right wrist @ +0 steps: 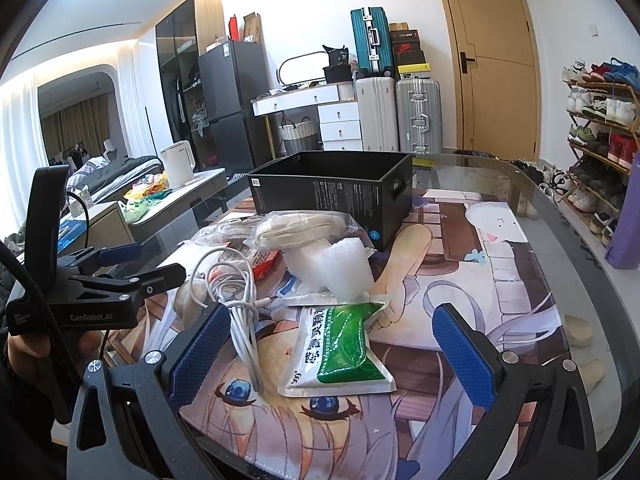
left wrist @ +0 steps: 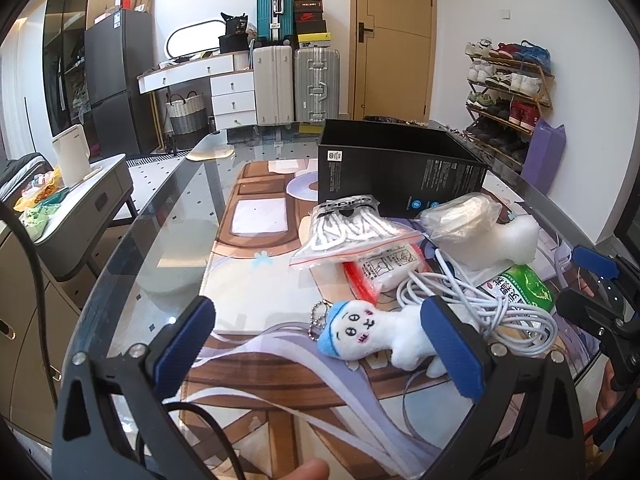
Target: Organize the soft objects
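We work at a glass table [left wrist: 168, 208] covered by a printed mat [right wrist: 460, 248], in a lived-in room with suitcases, a door and a shoe rack behind. A black box [right wrist: 332, 194], open at the top and empty as far as we can see, stands at the far side of the mat, and the soft things lie heaped just in front of it: a plush [left wrist: 372, 334], a coiled cable [left wrist: 480, 304], a green pouch [right wrist: 340, 350], a foam lump [right wrist: 332, 266], a bagged cloth [left wrist: 352, 226] and a bagged roll [left wrist: 460, 216]. Our left gripper [left wrist: 324, 350] is spread wide and holds nothing; the plush lies between its fingers, its body touching or nearly touching the right-hand pad. Our right gripper [right wrist: 332, 354] is equally wide and empty, with the pouch and a strand of cable lying between its pads. We judge that sorting into the box has not yet begun. The main risk is the cable: its loops rest against the plush and run beside the pouch, so closing on either could pinch a strand too and drag the whole coil along. The plush's bead chain [left wrist: 316, 316] may snag as well. The slick pouch could slip from a shallow pinch, and the two grippers are near enough to collide if both reach in together.
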